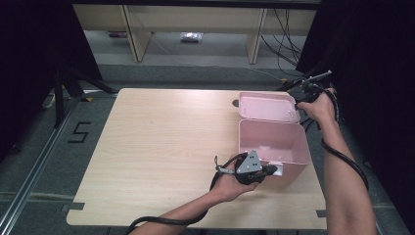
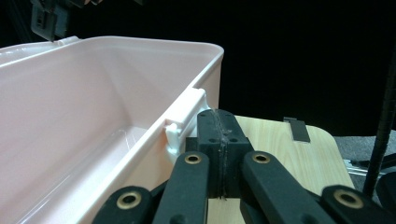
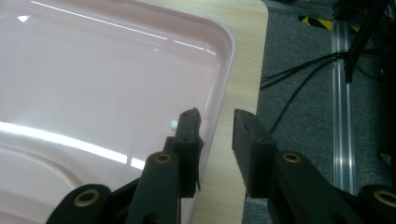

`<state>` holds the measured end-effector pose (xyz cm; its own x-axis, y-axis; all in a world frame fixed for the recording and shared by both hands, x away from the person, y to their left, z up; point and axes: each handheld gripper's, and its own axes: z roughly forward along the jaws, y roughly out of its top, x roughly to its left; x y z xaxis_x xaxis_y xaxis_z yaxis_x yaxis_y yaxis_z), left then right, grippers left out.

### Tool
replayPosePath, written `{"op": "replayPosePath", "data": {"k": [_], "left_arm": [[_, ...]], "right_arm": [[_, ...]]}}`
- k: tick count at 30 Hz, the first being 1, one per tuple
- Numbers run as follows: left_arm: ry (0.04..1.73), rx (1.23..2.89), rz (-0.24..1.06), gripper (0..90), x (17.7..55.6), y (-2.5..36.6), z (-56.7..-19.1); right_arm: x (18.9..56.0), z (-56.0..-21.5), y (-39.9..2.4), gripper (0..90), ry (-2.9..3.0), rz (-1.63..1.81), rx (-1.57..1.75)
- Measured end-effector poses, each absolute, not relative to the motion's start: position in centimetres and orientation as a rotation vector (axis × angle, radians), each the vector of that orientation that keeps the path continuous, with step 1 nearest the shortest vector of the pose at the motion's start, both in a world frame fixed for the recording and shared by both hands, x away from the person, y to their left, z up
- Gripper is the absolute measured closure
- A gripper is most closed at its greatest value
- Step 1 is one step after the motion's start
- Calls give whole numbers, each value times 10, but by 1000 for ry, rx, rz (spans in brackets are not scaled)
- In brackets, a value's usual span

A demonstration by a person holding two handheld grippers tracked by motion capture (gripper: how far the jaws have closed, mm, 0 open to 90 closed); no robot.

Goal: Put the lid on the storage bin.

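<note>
High view: wooden table [image 1: 161, 147], dim room; left claw [image 2: 219, 154] closed empty, right claw [image 3: 215, 140] apparently parted.

Your left gripper [image 1: 266, 170] hides part of the pink box's [image 1: 274, 142] near wall in the high view; the lid [image 3: 93, 84] is cut off at the right gripper view's left edge

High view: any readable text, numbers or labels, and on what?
"5": black tape figure on the grey floor left of the table.
Packet on the floor beyond the table: any print is too small and blurred to read.
Pink box and its open lid: no lettering visible.
</note>
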<state>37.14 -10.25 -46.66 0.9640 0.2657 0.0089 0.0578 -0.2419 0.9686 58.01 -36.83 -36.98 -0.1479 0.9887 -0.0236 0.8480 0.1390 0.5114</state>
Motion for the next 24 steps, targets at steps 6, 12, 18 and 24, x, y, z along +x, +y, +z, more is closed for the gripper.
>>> {"op": "replayPosePath", "data": {"k": [6,12,18,24], "left_arm": [[241,1815,198,896,371,-103,-467],[242,1813,200,896,370,-103,-467],[241,1815,198,896,371,-103,-467],[241,1815,198,896,371,-103,-467]], "right_arm": [[587,-373,-367,723,2057,542,1777],[592,-376,-364,723,2037,532,1816],[597,-381,-367,729,2043,534,1771],[600,-385,-366,734,2033,521,1819]]}}
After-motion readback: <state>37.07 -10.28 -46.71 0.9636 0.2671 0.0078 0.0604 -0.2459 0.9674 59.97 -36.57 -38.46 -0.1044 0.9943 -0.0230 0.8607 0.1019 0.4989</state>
